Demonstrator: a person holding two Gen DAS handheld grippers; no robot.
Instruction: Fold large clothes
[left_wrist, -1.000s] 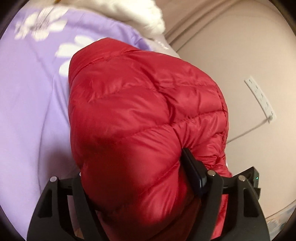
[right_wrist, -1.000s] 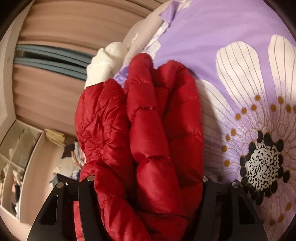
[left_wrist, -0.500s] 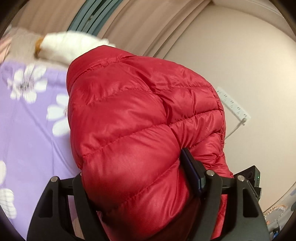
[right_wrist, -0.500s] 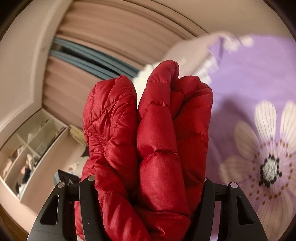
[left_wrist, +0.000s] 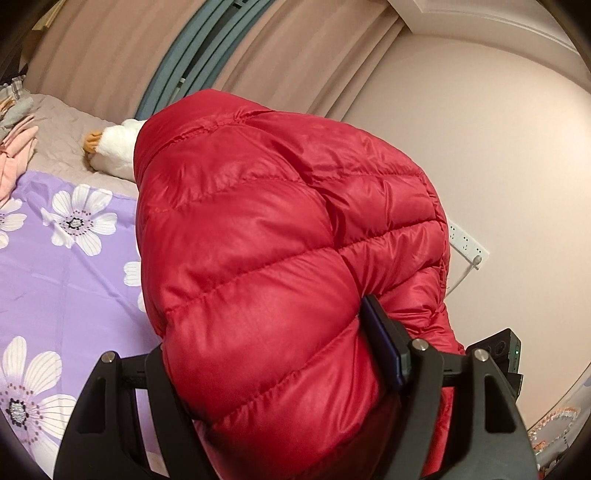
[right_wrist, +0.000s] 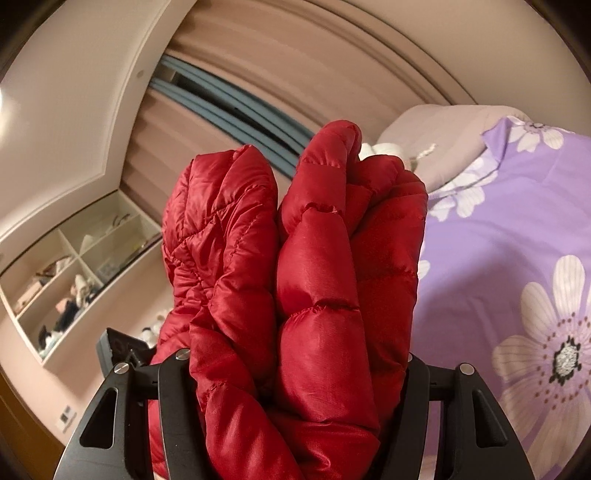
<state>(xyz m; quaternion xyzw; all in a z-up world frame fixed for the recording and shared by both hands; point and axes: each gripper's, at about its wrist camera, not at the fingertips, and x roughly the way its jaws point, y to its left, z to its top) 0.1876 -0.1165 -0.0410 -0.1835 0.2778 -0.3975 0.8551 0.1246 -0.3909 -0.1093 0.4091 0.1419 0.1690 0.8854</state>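
A red quilted puffer jacket (left_wrist: 266, 258) fills the left wrist view, bulging out between the black fingers. My left gripper (left_wrist: 273, 354) is shut on a thick wad of it, and the right fingertip (left_wrist: 380, 339) presses into the fabric. In the right wrist view the same jacket (right_wrist: 306, 288) stands up in bunched folds, and my right gripper (right_wrist: 291, 369) is shut on that bundle. Both bundles are held above the bed with the purple flowered cover (left_wrist: 62, 280) (right_wrist: 517, 251). The left finger of each gripper is mostly hidden by fabric.
A white plush toy (left_wrist: 114, 151) lies on the grey sheet near the curtains. Folded pink clothes (left_wrist: 13, 158) sit at the bed's far left. A power strip (left_wrist: 467, 240) hangs on the wall. Open shelves (right_wrist: 74, 266) line the wall at left.
Both grippers have risen with the jacket still gripped. The views tilted up from the bed cover towards the curtains, walls and shelves, and the right view has rolled.
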